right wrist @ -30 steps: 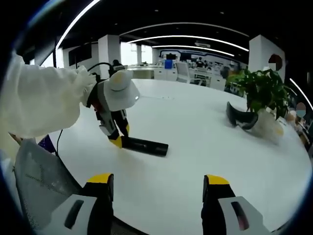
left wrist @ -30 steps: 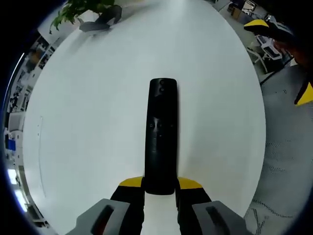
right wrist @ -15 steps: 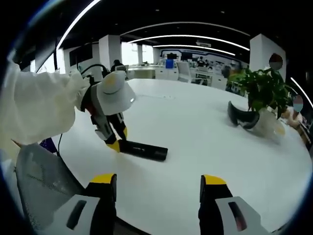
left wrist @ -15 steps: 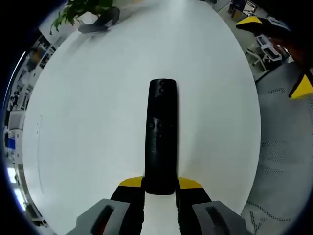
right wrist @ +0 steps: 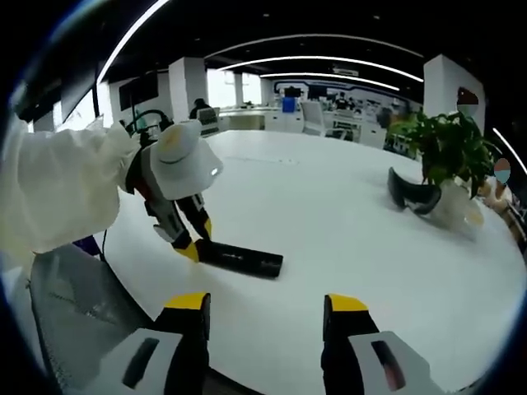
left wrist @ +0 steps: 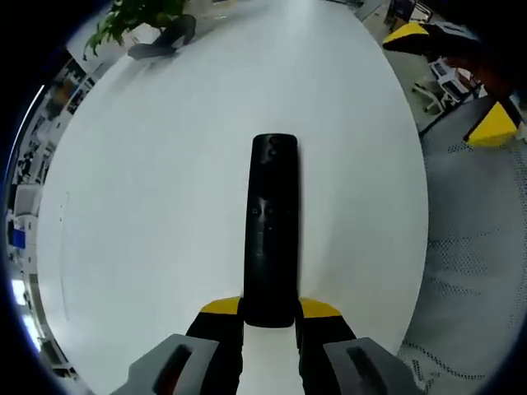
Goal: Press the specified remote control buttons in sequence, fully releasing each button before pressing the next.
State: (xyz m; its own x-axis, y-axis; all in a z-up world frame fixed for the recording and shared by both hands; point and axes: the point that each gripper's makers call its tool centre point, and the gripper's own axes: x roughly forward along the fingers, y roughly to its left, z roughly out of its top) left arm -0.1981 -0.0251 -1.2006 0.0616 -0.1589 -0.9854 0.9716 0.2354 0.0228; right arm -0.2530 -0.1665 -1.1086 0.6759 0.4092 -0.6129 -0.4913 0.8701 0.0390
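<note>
A long black remote control (left wrist: pixel 271 226) lies flat on the white round table (left wrist: pixel 165 189), its button face up. My left gripper (left wrist: pixel 270 311) is shut on the remote's near end, yellow tips on either side. From the right gripper view, the same remote (right wrist: pixel 240 258) rests on the table (right wrist: pixel 346 222) with the left gripper (right wrist: pixel 193 246) clamped on its left end, held by a white-sleeved arm (right wrist: pixel 58 193). My right gripper (right wrist: pixel 268 306) hovers open at the table's near edge, nothing between its jaws. Its yellow tips (left wrist: pixel 412 34) also appear at the upper right of the left gripper view.
A potted green plant (right wrist: pixel 449 152) and a dark curved object (right wrist: pixel 414 193) stand at the table's far side; both plant (left wrist: pixel 136 12) and dark object (left wrist: pixel 160 43) appear top left in the left gripper view. Grey carpet (left wrist: pixel 469 247) lies beyond the table edge. Office desks fill the background.
The right gripper's jaws have narrowed a little and it has shifted closer over the table edge. The left gripper and remote have tilted slightly but kept their hold.
</note>
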